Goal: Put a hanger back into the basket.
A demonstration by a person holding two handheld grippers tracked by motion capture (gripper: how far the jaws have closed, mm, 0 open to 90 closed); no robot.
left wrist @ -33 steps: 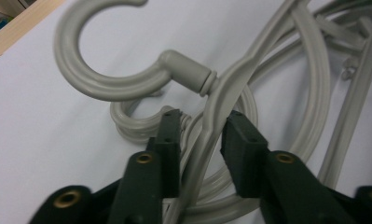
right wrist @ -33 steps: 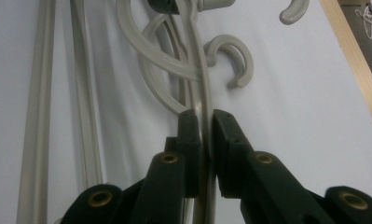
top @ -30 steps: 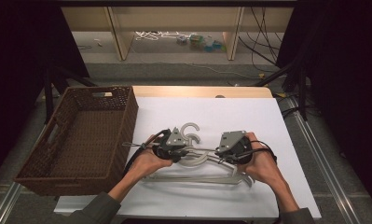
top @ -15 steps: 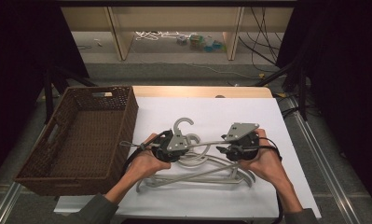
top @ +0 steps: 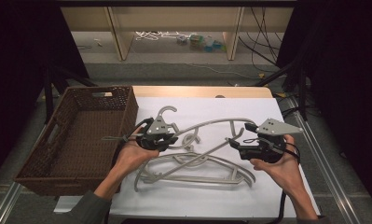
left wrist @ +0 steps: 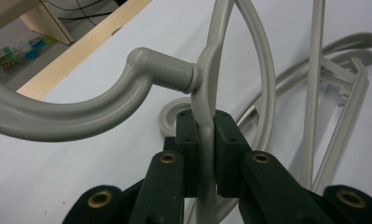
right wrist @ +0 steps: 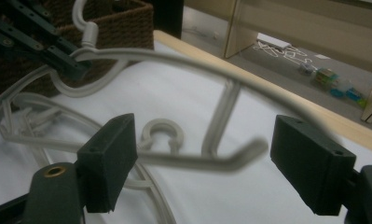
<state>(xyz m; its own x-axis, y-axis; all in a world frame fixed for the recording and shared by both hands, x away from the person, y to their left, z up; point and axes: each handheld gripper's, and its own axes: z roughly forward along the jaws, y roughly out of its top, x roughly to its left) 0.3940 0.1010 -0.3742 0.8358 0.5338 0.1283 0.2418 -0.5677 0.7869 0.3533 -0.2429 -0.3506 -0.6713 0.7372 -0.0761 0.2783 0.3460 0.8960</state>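
Left claw [left wrist: 204, 154] clenched on grey hanger [top: 207, 127] just below hook, lifted over desk [top: 267, 196] centre. Right claw [right wrist: 204, 163] released, jaws wide around hanger's far end. More hangers [top: 193, 170] flat underneath. Wicker basket [top: 34, 172] at left edge.

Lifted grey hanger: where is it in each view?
High view: lifted hanger at centre, above the table.
Left gripper view: left claw clamps it by the hook.
Right gripper view: across the top, between open jaws.
Shared landmark: wicker basket.
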